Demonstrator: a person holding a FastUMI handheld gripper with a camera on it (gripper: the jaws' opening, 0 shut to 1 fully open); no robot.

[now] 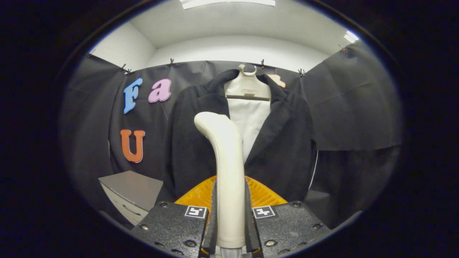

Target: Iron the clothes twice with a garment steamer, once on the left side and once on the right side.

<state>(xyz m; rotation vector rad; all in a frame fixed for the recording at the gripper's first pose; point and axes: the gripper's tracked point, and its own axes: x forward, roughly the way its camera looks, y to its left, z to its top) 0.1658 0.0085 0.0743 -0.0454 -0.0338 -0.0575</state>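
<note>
Gripper view looks along the two fingers, and the gripper (230, 229) has its jaws closed tight on the steamer (225, 168), both pads pressing the cream handle from either side. That handle rises upright between the fingers and curves over toward the jacket (287, 143). Beyond it the dark jacket hangs on a pale hanger (247, 86), open at the front over white fabric. A grey cabinet (131, 191) stands beside the jacket.
</note>
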